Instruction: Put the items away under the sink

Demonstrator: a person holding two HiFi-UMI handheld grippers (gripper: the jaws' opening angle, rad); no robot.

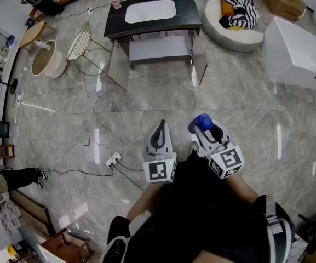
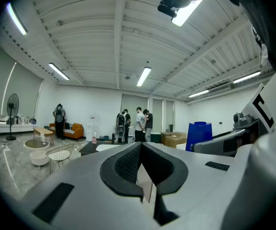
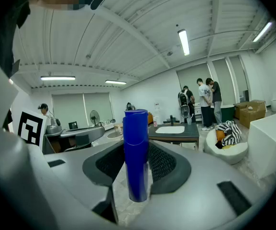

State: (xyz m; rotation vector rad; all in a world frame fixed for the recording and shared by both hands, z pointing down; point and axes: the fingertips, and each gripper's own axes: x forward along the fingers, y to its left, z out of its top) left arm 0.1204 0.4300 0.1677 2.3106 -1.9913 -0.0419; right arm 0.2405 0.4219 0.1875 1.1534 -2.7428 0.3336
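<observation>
A dark-topped vanity with a white sink stands far ahead across the floor, its two cabinet doors swung open onto a pale shelf below. The vanity also shows in the right gripper view. My right gripper is shut on an upright blue bottle, which stands between the dark pads as a tall blue cylinder. My left gripper is beside it, close to my body, shut with nothing between its fingertips.
A round white cushion with a striped cloth and a white tub lie right of the vanity. A wire basket, a beige round basin and a power strip with cables lie left. People stand far off.
</observation>
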